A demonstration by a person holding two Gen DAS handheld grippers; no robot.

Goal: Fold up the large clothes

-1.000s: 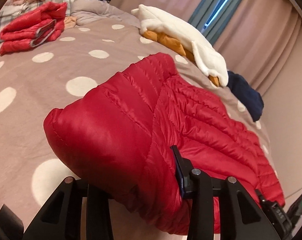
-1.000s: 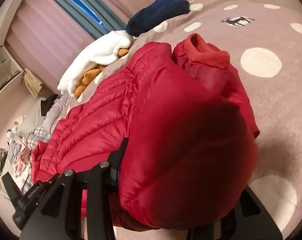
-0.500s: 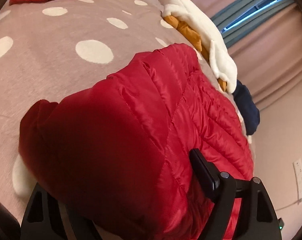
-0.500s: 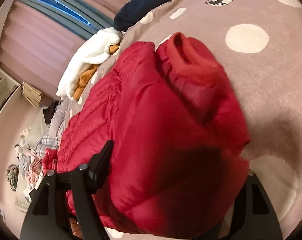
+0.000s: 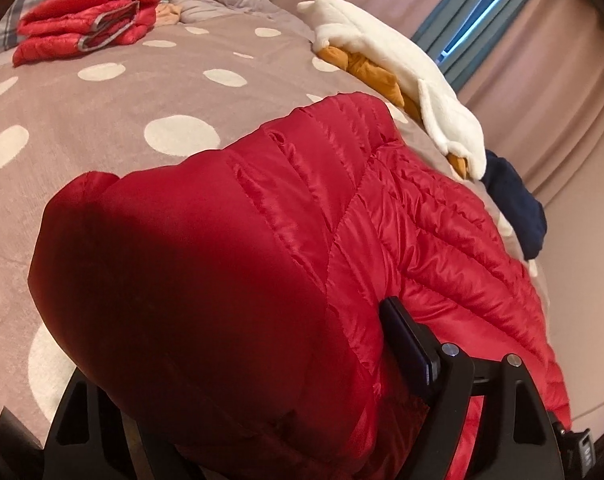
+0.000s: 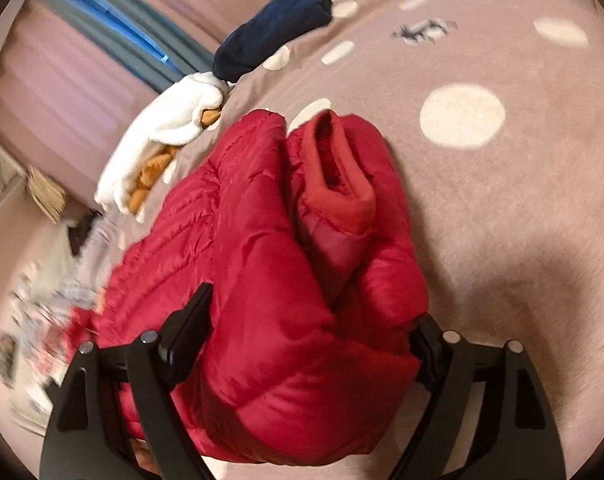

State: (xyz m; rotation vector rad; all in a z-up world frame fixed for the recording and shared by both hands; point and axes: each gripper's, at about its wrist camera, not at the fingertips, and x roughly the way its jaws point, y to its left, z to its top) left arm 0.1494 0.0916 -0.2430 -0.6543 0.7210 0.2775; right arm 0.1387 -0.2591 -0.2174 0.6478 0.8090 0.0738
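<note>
I have laid the red down jacket [image 5: 286, 248] folded on the dotted bedspread [image 5: 102, 120]. My left gripper [image 5: 238, 408] stands wide around one bulky end, and my right gripper [image 6: 314, 344] is opening around the collar end, so the fold can settle.

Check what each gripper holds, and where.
Nothing gripped: left gripper is open, right gripper's jaws are opening; the red jacket's folded near edge bulges between both pairs of fingers.

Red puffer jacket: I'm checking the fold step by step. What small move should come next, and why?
Probably draw both grippers back off the red puffer jacket. It lies folded on the dotted bedspread; the left gripper stands wide, and the right gripper is opening, with padded fabric bulging between each pair of fingers. Backing off should leave the fold undisturbed.
</note>
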